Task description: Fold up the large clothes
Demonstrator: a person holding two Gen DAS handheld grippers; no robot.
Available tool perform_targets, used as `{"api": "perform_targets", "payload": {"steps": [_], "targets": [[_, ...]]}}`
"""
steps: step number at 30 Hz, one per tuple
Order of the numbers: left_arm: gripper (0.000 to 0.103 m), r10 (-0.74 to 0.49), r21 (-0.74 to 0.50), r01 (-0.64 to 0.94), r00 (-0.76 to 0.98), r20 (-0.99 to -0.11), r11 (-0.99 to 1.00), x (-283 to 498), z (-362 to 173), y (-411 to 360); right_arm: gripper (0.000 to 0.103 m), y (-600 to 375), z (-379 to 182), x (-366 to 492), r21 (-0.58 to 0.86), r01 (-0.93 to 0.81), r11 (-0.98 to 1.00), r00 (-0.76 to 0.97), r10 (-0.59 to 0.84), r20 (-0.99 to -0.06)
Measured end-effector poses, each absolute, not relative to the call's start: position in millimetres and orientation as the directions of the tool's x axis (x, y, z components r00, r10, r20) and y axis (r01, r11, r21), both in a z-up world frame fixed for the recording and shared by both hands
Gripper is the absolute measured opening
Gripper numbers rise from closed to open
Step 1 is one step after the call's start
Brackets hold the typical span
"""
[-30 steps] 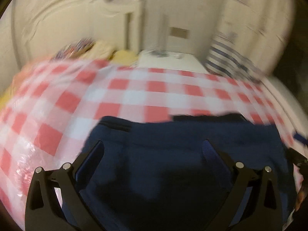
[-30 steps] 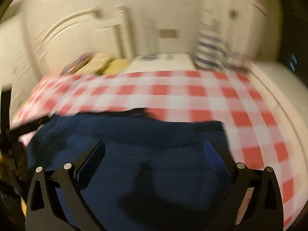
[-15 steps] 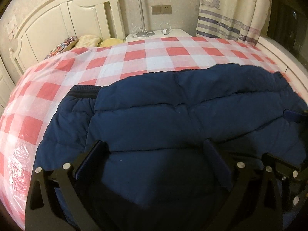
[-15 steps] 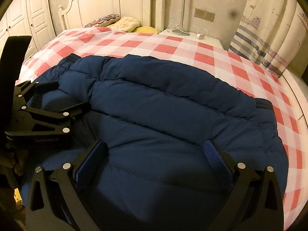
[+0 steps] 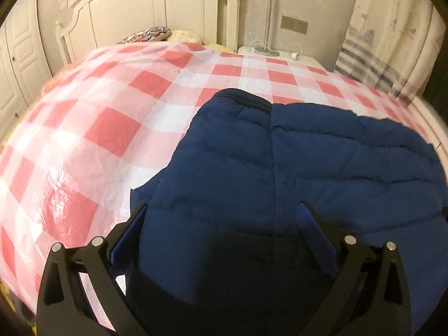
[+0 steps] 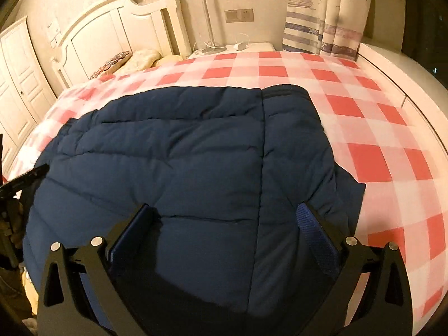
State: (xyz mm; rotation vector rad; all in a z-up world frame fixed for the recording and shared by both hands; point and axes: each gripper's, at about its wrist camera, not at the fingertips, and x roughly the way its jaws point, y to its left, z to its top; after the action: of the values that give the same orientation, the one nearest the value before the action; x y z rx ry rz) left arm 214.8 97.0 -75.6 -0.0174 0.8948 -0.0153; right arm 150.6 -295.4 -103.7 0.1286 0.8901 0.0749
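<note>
Straight ahead of the left gripper (image 5: pixel 222 215) lies the navy padded jacket (image 5: pixel 294 173), spread on the red-and-white checked bed cover (image 5: pixel 92 128). Both fingers stand wide apart with the quilted cloth lying flat between them — nothing is pinched. The jacket's ribbed hem or cuff sits at its far edge, ahead of the claw, and bare cover stretches off to the claw's left. Beyond the jacket stand the white headboard (image 5: pixel 134 14) and a bedside table (image 5: pixel 280 56) with a thin lamp pole and cables on it; a striped curtain (image 5: pixel 372 67) hangs far off to the right.

From the right wrist, the right gripper (image 6: pixel 224 215) is also spread wide — its fingers rest over the jacket (image 6: pixel 179 168) without clamping any fold. The jacket fills the space ahead and to the left of this claw, a long seam running away from between the fingers, and checked cover (image 6: pixel 378 145) shows to the right. Far left, at the jacket's edge, a dark tip of the other gripper pokes in.
</note>
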Motion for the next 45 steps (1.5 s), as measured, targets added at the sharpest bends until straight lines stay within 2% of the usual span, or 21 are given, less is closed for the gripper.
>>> {"api": "perform_targets", "payload": {"steps": [3, 5, 8, 11, 14, 16, 18, 20, 29, 34, 37, 40, 43, 45], "targets": [[0.101, -0.023, -0.044, -0.018, 0.627, -0.779, 0.999, 211.5, -72.1, 102.8, 0.098, -294.5, -102.4, 151.3, 0.143, -0.007, 0.990, 0.620, 0.116, -0.776], [0.100, 0.032, -0.011, -0.061, 0.661, -0.750, 0.998, 199.9, -60.5, 101.4, 0.098, -292.5, -95.5, 145.8, 0.124, 0.021, 0.992, 0.626, 0.084, -0.775], [0.100, -0.037, -0.024, 0.028, 0.730, -0.683, 0.999, 171.3, -32.2, 83.6, 0.098, -281.1, -75.3, 127.6, 0.122, 0.003, 0.992, 0.673, 0.089, -0.734], [0.100, -0.083, 0.034, 0.135, 0.771, -0.631, 0.990, 142.7, -13.2, 46.1, 0.098, -246.6, -52.5, 105.1, 0.039, -0.107, 0.994, 0.724, 0.105, -0.682], [0.101, -0.150, 0.069, 0.258, 0.737, -0.659, 0.964, 125.5, -25.4, 4.9, 0.098, -212.6, -49.1, 90.1, -0.018, -0.204, 0.979, 0.720, 0.138, -0.680], [0.101, -0.105, 0.138, 0.290, 0.684, -0.721, 0.947, 128.0, -59.7, -20.8, 0.098, -192.3, -62.2, 86.7, -0.033, -0.264, 0.964, 0.686, 0.163, -0.709], [0.101, -0.085, 0.155, 0.265, 0.713, -0.696, 0.952, 125.0, -76.7, -22.9, 0.099, -178.7, -85.9, 91.7, -0.085, -0.279, 0.956, 0.640, 0.119, -0.759], [0.101, -0.083, 0.164, 0.271, 0.713, -0.697, 0.949, 124.6, -80.3, -23.5, 0.099, -174.0, -100.5, 90.4, -0.123, -0.280, 0.952, 0.670, 0.102, -0.735], [0.101, -0.140, 0.091, 0.291, 0.681, -0.718, 0.952, 128.2, -77.2, -10.2, 0.099, -178.1, -104.0, 95.5, -0.107, -0.287, 0.952, 0.654, 0.113, -0.748], [0.101, -0.100, 0.041, 0.180, 0.707, -0.700, 0.983, 117.3, -61.3, 46.7, 0.098, -199.1, -87.4, 84.1, -0.091, -0.241, 0.966, 0.661, 0.095, -0.744], [0.101, -0.051, 0.045, 0.118, 0.702, -0.710, 0.992, 112.5, -68.1, 80.8, 0.098, -237.8, -84.2, 70.3, -0.053, -0.157, 0.986, 0.679, 0.069, -0.731], [0.101, -0.076, 0.023, 0.131, 0.702, -0.708, 0.991, 107.0, -78.0, 98.9, 0.098, -274.4, -94.4, 60.8, 0.034, -0.091, 0.995, 0.680, 0.087, -0.728], [0.101, -0.058, 0.043, 0.124, 0.710, -0.702, 0.991, 108.5, -81.7, 97.1, 0.098, -293.5, -107.3, 56.0, 0.116, -0.083, 0.990, 0.680, 0.142, -0.719], [0.101, -0.023, 0.068, 0.098, 0.716, -0.698, 0.993, 112.4, -83.4, 90.4, 0.099, -293.0, -112.4, 58.7, 0.121, -0.086, 0.989, 0.681, 0.147, -0.718]]}}
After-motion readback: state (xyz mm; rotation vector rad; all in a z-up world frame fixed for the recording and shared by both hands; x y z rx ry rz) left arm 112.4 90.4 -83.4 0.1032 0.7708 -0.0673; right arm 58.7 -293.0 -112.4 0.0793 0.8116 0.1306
